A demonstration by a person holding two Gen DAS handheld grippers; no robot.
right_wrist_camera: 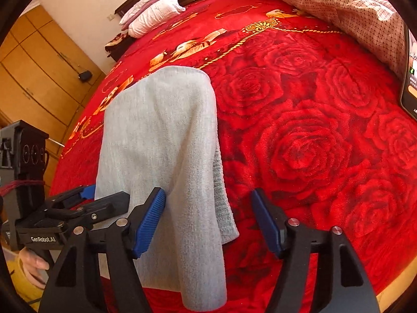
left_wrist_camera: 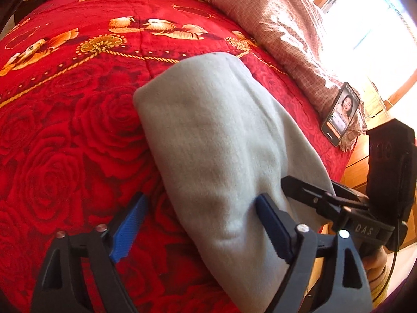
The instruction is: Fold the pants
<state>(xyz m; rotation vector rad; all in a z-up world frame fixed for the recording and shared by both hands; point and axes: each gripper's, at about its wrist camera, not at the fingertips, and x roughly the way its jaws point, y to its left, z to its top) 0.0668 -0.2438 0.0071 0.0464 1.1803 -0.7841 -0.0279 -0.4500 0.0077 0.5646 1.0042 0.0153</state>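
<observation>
Light grey pants [left_wrist_camera: 216, 140], folded into a long narrow strip, lying on a bed under a red rose-patterned blanket [left_wrist_camera: 65, 135], near end draped over the bed's edge.

From the left wrist view: left tongs [left_wrist_camera: 200, 227] spread wide, blue pads [left_wrist_camera: 129, 228] apart, right-hand pad resting against the grey cloth, left-hand pad over bare blanket; nothing clamped between them. To the right, the right tongs [left_wrist_camera: 307, 195] reaching onto the pants' near right edge, their tips partly behind cloth. Seen only here in full: a phone [left_wrist_camera: 341, 114] propped upright at the bed's far right, a woman's face on its screen, leaning against a pink checked quilt [left_wrist_camera: 273, 20]. Bright window [left_wrist_camera: 365, 26] beyond. Golden duck and rope motifs across the blanket's far part.

From the right wrist view: right tongs [right_wrist_camera: 208, 221] also wide open, left-hand pad [right_wrist_camera: 149, 224] touching the cloth, the other over red roses; nothing gripped. Shown only here: a darker, rougher inner layer of the pants peeking out along the right side. Left tongs [right_wrist_camera: 86, 198] at lower left beside the pants' left edge, with a bare hand [right_wrist_camera: 32, 263] beneath. White pillows [right_wrist_camera: 153, 10] stacked at the headboard, wooden wardrobe [right_wrist_camera: 34, 75] at left. Phone cut to a sliver at the right rim.
</observation>
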